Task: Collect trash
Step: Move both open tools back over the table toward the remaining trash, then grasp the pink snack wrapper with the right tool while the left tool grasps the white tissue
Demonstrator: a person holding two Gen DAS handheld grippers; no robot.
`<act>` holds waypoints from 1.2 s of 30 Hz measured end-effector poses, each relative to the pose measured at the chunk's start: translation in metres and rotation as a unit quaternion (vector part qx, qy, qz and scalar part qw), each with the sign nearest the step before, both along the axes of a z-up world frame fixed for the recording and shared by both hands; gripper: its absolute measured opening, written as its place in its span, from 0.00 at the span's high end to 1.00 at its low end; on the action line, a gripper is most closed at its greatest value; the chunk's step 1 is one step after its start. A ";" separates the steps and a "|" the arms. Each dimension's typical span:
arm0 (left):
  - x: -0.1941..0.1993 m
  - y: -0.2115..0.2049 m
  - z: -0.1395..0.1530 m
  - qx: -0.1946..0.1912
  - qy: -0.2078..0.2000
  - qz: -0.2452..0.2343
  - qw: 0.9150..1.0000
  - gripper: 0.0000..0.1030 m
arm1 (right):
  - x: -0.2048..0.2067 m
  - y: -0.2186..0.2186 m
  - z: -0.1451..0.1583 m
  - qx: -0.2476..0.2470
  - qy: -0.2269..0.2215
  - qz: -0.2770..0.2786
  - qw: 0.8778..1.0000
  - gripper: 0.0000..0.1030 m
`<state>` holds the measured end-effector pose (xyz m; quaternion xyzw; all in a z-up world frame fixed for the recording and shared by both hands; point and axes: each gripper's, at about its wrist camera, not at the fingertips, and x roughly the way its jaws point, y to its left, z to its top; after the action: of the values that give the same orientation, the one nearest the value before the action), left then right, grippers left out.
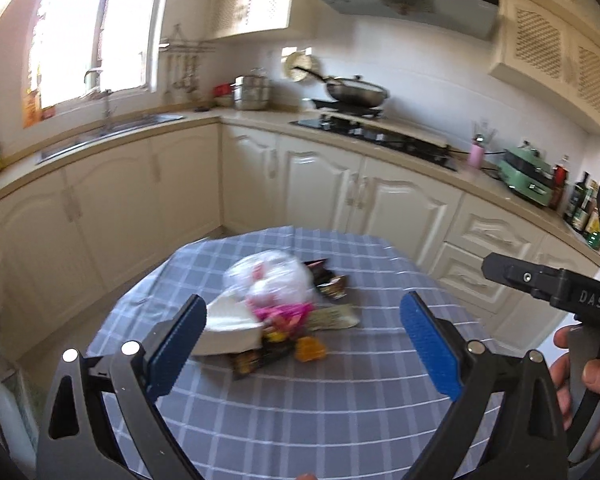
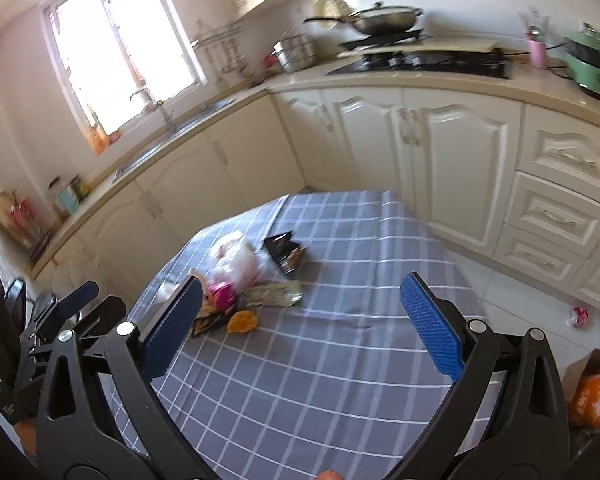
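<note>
Two grippers are being held above a table (image 1: 340,400) draped in a grey checked cloth, and neither is gripping anything. The left gripper (image 1: 303,344) is being carried with its blue-padded fingers (image 1: 430,350) spread wide, nothing between them. The right gripper (image 2: 300,326) is being held the same way, its fingers (image 2: 430,328) wide apart over bare cloth.

From the left wrist view, the trash heap is being framed at roughly twelve o'clock between the fingers: a clear plastic bag (image 1: 272,278) at the top, blurred, a white paper stack (image 1: 230,328) at its eight o'clock, a pink wrapper (image 1: 284,314) just below the bag, a dark snack packet (image 1: 328,280) at the bag's three o'clock, and an orange scrap (image 1: 310,349) nearest the camera. All of it is lying on the table, touching or overlapping.

From the right wrist view, the same heap is being seen at about eleven o'clock, close to the left finger pad, with the plastic bag (image 2: 236,260), the dark packet (image 2: 286,254) and the orange scrap (image 2: 242,321) all visible. The right gripper's body (image 1: 552,284) is showing at three o'clock in the left wrist view, with a hand (image 1: 596,384) wrapped around its handle.
</note>
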<state>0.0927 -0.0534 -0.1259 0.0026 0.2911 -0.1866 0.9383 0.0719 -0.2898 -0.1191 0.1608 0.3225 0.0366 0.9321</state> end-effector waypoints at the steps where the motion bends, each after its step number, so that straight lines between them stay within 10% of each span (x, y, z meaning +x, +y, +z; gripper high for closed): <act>1: 0.002 0.007 -0.004 0.001 0.003 0.006 1.000 0.08 | 0.004 0.006 -0.002 -0.002 0.003 0.007 1.000 0.06; 18: 0.043 0.070 -0.076 0.008 0.075 0.081 0.994 0.08 | 0.101 0.099 -0.080 -0.032 0.092 0.124 0.988 0.07; 26: 0.056 0.074 -0.088 0.016 0.086 0.088 0.992 0.08 | 0.128 0.115 -0.109 -0.013 0.119 0.153 0.981 0.65; 36: 0.070 0.041 -0.094 0.032 0.082 0.055 0.995 0.08 | 0.089 0.067 -0.092 0.033 0.097 0.124 0.987 0.67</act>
<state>0.1629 -0.0120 -0.2203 0.0013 0.3723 -0.1246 0.9197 0.1612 -0.2228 -0.2108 0.1527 0.4276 0.1468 0.8788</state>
